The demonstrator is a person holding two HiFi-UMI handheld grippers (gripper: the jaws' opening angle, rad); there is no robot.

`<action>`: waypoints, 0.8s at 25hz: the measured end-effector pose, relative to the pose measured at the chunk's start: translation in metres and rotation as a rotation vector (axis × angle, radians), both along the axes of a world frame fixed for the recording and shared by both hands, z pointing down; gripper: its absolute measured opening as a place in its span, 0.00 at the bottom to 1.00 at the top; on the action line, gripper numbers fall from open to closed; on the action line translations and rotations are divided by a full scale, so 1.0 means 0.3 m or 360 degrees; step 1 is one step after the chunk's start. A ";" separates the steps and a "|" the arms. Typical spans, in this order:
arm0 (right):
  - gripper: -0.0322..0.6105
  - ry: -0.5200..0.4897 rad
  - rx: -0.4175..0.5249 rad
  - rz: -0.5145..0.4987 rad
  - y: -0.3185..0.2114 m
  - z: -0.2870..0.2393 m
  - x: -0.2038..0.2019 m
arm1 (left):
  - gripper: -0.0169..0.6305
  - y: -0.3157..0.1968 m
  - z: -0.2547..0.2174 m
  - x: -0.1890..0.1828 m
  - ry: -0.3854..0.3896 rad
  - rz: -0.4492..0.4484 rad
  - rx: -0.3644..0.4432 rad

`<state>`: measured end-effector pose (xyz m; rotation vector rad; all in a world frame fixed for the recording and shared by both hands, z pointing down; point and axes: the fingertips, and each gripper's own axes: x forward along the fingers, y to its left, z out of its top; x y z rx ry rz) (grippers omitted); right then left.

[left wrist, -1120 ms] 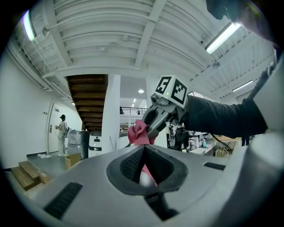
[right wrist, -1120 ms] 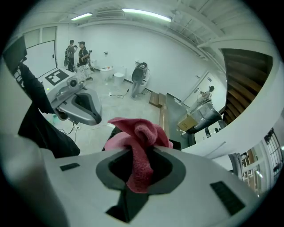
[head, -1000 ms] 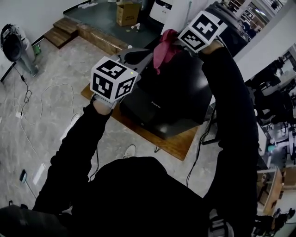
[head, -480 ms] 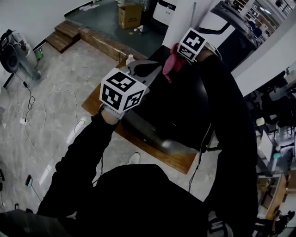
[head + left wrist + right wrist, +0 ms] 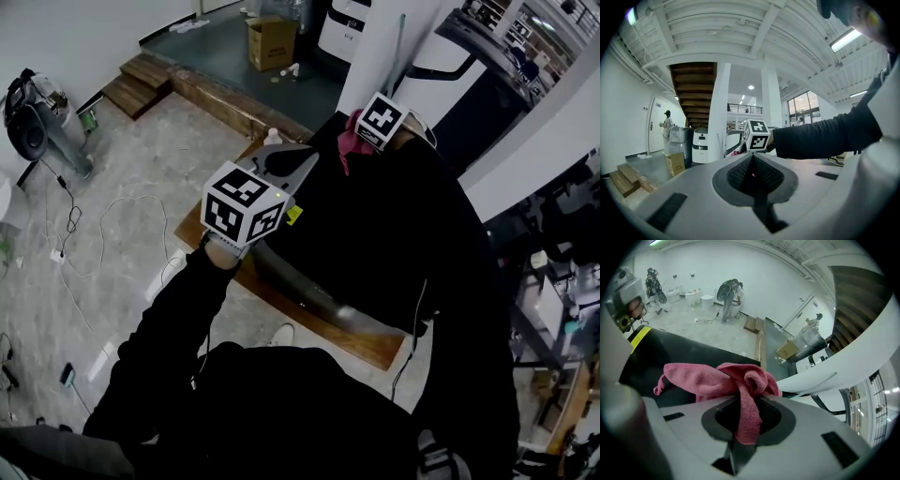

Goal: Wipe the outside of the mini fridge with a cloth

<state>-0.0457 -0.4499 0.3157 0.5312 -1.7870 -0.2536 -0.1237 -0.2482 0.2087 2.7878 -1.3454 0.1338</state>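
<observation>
The black mini fridge (image 5: 375,225) stands on a wooden board, seen from above in the head view. My right gripper (image 5: 367,129) is over the fridge's far top edge, shut on a pink cloth (image 5: 348,142). In the right gripper view the cloth (image 5: 726,380) bunches out of the right gripper (image 5: 745,401) and lies against the fridge's black top (image 5: 675,355). My left gripper (image 5: 298,164) hovers at the fridge's left top corner. Seen in its own view, the left gripper (image 5: 752,158) is shut with nothing in it, and it faces the right gripper's marker cube (image 5: 757,136).
The wooden board (image 5: 370,342) sticks out under the fridge. Cables (image 5: 112,216) trail over the stone floor at left, near a grey machine (image 5: 33,122). Wooden steps (image 5: 141,80), a cardboard box (image 5: 272,42) and a white unit (image 5: 347,23) are behind. A person (image 5: 665,129) stands far off.
My right gripper has carried the pink cloth farther away across the fridge top, toward its back edge. The left gripper has stayed near the fridge's left corner.
</observation>
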 end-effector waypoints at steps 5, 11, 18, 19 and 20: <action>0.16 -0.0016 -0.0086 -0.0017 0.112 -0.007 -0.075 | 0.04 0.034 0.022 -0.074 -0.0099 0.0013 0.0049; 0.16 0.0031 -0.0224 -0.0008 0.344 0.000 -0.158 | 0.04 0.101 0.019 -0.129 -0.0057 0.0144 0.0051; 0.16 0.0042 -0.0266 0.0009 0.623 0.000 -0.264 | 0.04 0.242 0.025 -0.184 -0.0065 0.0293 0.0060; 0.16 0.0034 -0.0275 0.0018 0.660 0.000 -0.278 | 0.04 0.263 0.023 -0.193 -0.0061 0.0314 0.0062; 0.16 0.0022 -0.0287 0.0026 0.696 0.001 -0.293 | 0.04 0.283 0.023 -0.202 -0.0057 0.0334 0.0064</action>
